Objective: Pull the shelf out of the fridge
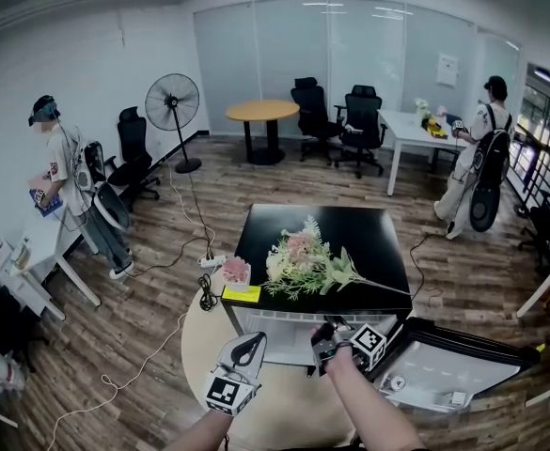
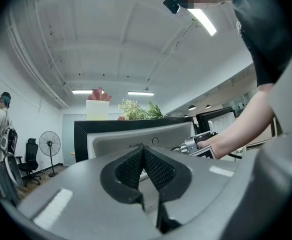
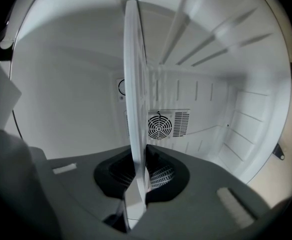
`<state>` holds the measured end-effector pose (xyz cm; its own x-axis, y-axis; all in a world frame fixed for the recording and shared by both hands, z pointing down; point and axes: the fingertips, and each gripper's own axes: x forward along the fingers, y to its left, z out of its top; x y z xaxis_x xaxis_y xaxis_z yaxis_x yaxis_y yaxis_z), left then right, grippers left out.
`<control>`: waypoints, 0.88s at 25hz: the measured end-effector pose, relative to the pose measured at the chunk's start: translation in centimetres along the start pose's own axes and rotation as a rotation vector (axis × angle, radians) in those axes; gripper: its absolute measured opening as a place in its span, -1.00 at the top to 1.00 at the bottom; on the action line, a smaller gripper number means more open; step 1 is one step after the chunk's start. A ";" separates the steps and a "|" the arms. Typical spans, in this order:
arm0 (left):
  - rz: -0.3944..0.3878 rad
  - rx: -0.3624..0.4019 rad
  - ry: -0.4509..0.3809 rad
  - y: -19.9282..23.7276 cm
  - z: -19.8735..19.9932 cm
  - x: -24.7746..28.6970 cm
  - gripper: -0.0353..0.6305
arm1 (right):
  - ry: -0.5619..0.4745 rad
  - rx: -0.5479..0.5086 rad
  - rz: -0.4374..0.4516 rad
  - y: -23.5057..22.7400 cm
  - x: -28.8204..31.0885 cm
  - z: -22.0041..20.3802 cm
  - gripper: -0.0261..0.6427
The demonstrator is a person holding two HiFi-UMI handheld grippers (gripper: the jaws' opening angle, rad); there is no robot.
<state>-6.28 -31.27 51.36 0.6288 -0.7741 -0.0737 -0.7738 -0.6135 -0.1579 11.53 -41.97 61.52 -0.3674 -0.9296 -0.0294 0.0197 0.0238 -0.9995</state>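
Our right gripper (image 3: 138,160) has its fingers clamped on the front edge of the shelf (image 3: 134,74), which sits deep inside the fridge (image 3: 61,109). We should draw it straight back and level along the wall ribs so it doesn't jam, staying clear of the open door (image 1: 444,365). Our left gripper (image 2: 145,166) waits outside, fingers together on nothing.

The place is an open office. Beyond the black fridge (image 1: 284,225) stand swivel chairs (image 1: 361,120), a round tabletop (image 1: 262,111) and a frosted glass partition (image 1: 350,45). A pedestal fan (image 1: 173,103) stands to the fridge's far left.
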 end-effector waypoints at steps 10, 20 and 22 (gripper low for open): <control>0.008 0.000 -0.010 0.2 0.3 -1.2 0.89 | -0.012 0.000 0.023 0.2 0.2 0.0 0.81; 0.003 -0.001 -0.013 0.0 0.7 -1.9 0.89 | -0.021 0.001 -0.001 0.1 -0.1 0.0 0.81; 0.002 0.003 -0.026 0.0 1.0 -1.9 0.89 | -0.021 -0.005 0.004 0.1 -0.1 0.0 0.81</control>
<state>-7.38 -29.66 50.52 0.6291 -0.7709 -0.0997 -0.7748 -0.6115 -0.1604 11.55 -41.81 61.42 -0.3481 -0.9369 -0.0334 0.0167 0.0294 -0.9994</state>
